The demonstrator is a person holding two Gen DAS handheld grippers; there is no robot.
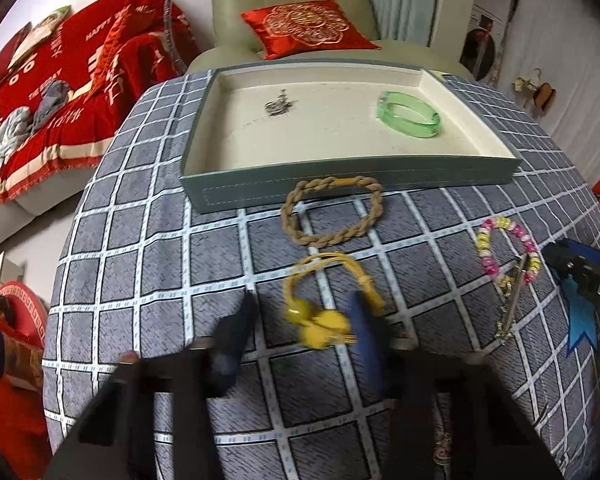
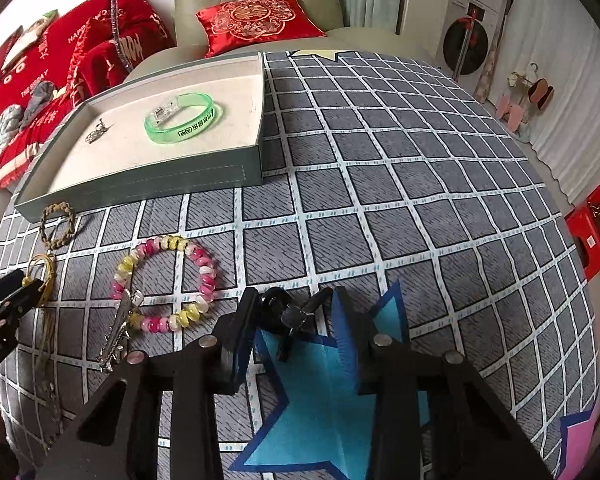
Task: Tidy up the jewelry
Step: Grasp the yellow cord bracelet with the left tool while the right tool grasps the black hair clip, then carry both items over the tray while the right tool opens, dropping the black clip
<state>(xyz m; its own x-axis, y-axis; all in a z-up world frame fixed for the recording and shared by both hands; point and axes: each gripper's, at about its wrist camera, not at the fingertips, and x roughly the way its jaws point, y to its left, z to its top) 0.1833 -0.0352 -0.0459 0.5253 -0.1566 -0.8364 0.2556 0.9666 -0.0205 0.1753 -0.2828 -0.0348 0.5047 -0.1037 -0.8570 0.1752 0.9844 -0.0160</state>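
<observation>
A grey tray (image 1: 340, 170) with a cream floor holds a green bangle (image 1: 408, 114) and a small silver piece (image 1: 278, 105); the tray also shows in the right wrist view (image 2: 140, 188). A brown braided bracelet (image 1: 332, 210) lies against its front wall. My left gripper (image 1: 304, 316) is open around a yellow cord bracelet with beads (image 1: 324, 320), which looks blurred. My right gripper (image 2: 296, 312) is open around a small black piece (image 2: 288, 316) lying on a blue star. A pink and yellow bead bracelet (image 2: 168, 284) and a silver hair clip (image 2: 118, 328) lie left of it.
The table has a grey checked cloth (image 2: 400, 200). A chain (image 2: 48, 380) lies at its left edge. A green armchair with a red cushion (image 1: 306, 28) stands behind the tray. A red-covered sofa (image 1: 60, 80) is at the left.
</observation>
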